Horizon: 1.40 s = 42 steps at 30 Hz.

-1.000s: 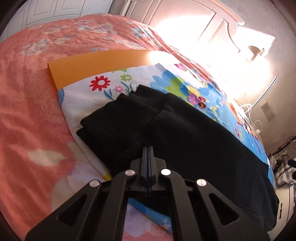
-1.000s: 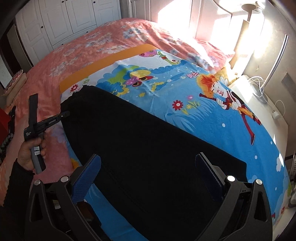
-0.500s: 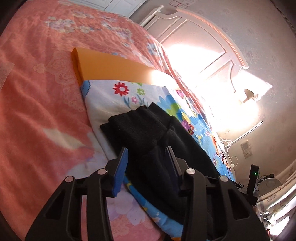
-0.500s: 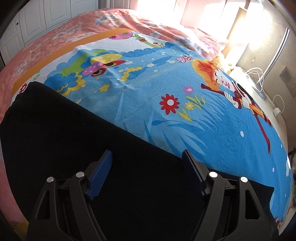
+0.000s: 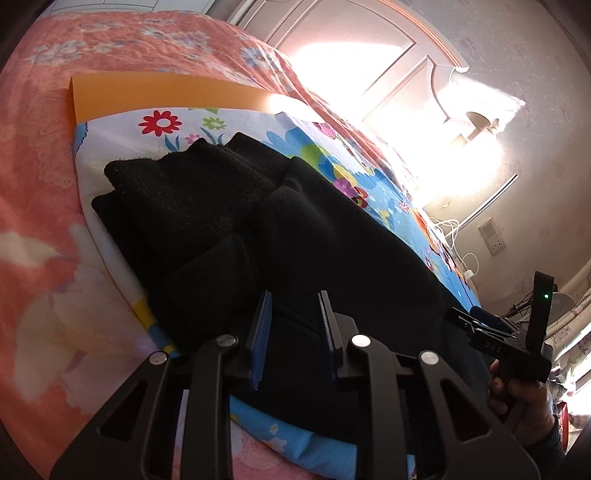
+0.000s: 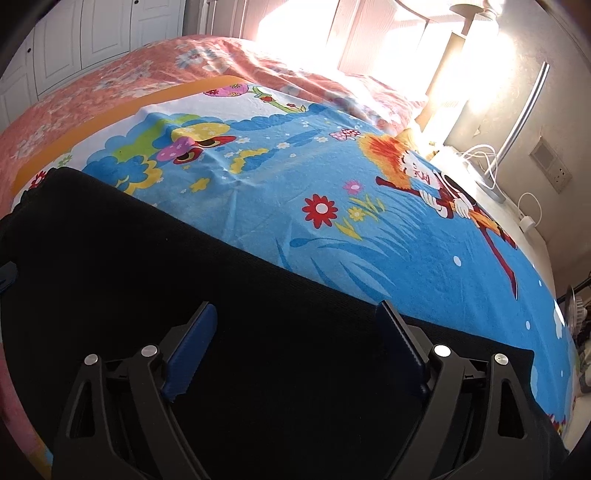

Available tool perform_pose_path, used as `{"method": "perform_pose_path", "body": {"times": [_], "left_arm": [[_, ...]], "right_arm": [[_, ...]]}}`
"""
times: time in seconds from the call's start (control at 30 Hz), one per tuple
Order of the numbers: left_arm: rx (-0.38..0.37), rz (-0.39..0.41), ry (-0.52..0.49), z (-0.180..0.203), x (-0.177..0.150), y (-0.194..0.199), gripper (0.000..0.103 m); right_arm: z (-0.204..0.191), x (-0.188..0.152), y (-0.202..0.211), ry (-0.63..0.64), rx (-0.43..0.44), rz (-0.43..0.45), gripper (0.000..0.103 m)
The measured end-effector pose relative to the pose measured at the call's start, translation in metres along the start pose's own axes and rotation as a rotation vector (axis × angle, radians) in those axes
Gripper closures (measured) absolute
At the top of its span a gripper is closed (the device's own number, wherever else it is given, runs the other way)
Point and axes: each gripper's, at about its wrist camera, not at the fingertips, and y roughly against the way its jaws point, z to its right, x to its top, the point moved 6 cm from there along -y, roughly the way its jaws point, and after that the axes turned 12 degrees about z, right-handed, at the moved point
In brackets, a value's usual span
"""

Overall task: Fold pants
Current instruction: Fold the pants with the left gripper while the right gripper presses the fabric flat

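Black pants (image 5: 314,229) lie lengthwise across a cartoon-print sheet on the bed, with one end folded over into a thick stack (image 5: 184,192). My left gripper (image 5: 294,293) hovers low over the near edge beside that stack. Its jaws are closing, a narrow gap is left, and black fabric shows between the blue pads. In the right wrist view the pants (image 6: 147,258) fill the lower half. My right gripper (image 6: 295,305) stands wide open just above the flat fabric, gripping nothing. In the left wrist view a hand holds the right gripper (image 5: 498,339) at the far right.
The cartoon sheet (image 6: 332,184) with an orange border (image 5: 147,88) covers a pink floral bedspread (image 5: 33,184). A sunlit headboard (image 5: 351,55) stands behind. A bedside table with white cables (image 6: 480,158) is at the right, and white wardrobe doors (image 6: 92,33) at the back left.
My left gripper went from shut to open, then narrowed again while dropping closer to the pants. My right gripper sank toward the fabric and its jaws came in a little.
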Motion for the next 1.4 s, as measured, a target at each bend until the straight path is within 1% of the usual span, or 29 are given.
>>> {"method": "perform_pose_path", "body": {"times": [0.07,0.17,0.27,0.33,0.37,0.4,0.43,0.47,0.5,0.57,0.63,0.7,0.77,0.8,0.9,0.97,1.07,1.13,1.23,1.27,1.33,1.4], "left_arm": [[-0.002,0.003,0.014,-0.002,0.000,0.000,0.078],[0.010,0.012,0.002,0.001,0.000,0.002,0.078],[0.005,0.012,0.009,0.000,-0.001,0.003,0.078],[-0.006,0.015,0.032,-0.002,0.001,0.005,0.077],[-0.014,0.024,0.038,0.000,0.002,0.008,0.074],[-0.019,0.043,0.044,0.003,0.005,0.014,0.061],[-0.012,0.081,0.049,0.005,0.009,0.023,0.046],[-0.002,0.124,0.060,0.005,0.014,0.033,0.041],[-0.003,0.155,0.086,0.004,0.018,0.042,0.039],[-0.010,0.189,0.168,-0.007,0.027,0.053,0.039],[0.030,0.205,0.214,-0.022,0.034,0.058,0.041],[0.072,0.204,0.272,-0.041,0.035,0.059,0.042],[0.041,0.183,0.343,-0.053,0.032,0.056,0.046],[0.037,0.170,0.368,-0.059,0.030,0.054,0.048],[0.026,0.145,0.409,-0.070,0.029,0.044,0.052],[0.003,0.127,0.437,-0.076,0.030,0.035,0.052],[-0.013,0.119,0.467,-0.083,0.035,0.028,0.054],[-0.019,0.139,0.490,-0.086,0.041,0.031,0.054],[-0.036,0.204,0.556,-0.097,0.048,0.051,0.054],[-0.032,0.208,0.556,-0.099,0.048,0.056,0.054],[-0.018,0.181,0.556,-0.101,0.043,0.057,0.054],[-0.038,0.162,0.571,-0.102,0.037,0.056,0.054]], "right_arm": [[-0.013,-0.001,0.024,-0.015,0.025,0.033,0.022],[-0.033,-0.011,0.046,-0.025,0.061,0.034,0.022],[-0.047,-0.027,0.050,-0.039,0.070,-0.002,0.022],[-0.052,-0.043,0.042,-0.058,0.078,-0.063,0.024],[-0.054,-0.053,0.036,-0.073,0.091,-0.100,0.029],[-0.054,-0.057,0.037,-0.083,0.087,-0.081,0.029],[-0.055,-0.059,0.038,-0.068,0.078,-0.066,0.028],[-0.056,-0.059,0.039,-0.062,0.075,-0.061,0.028],[-0.056,-0.058,0.039,-0.067,0.074,-0.067,0.028],[-0.057,-0.058,0.039,-0.072,0.075,-0.073,0.028],[-0.057,-0.059,0.039,-0.069,0.075,-0.067,0.028],[-0.057,-0.059,0.039,-0.072,0.077,-0.067,0.028],[-0.056,-0.059,0.039,-0.070,0.077,-0.066,0.027],[-0.057,-0.060,0.039,-0.069,0.075,-0.065,0.027],[-0.057,-0.059,0.039,-0.067,0.074,-0.062,0.027],[-0.056,-0.060,0.039,-0.068,0.075,-0.061,0.027],[-0.057,-0.060,0.040,-0.064,0.073,-0.058,0.026],[-0.057,-0.060,0.040,-0.063,0.075,-0.056,0.026],[-0.056,-0.060,0.040,-0.062,0.075,-0.054,0.024],[-0.056,-0.060,0.040,-0.061,0.074,-0.053,0.024],[-0.056,-0.060,0.040,-0.057,0.071,-0.054,0.024],[-0.057,-0.059,0.040,-0.047,0.069,-0.060,0.025]]}}
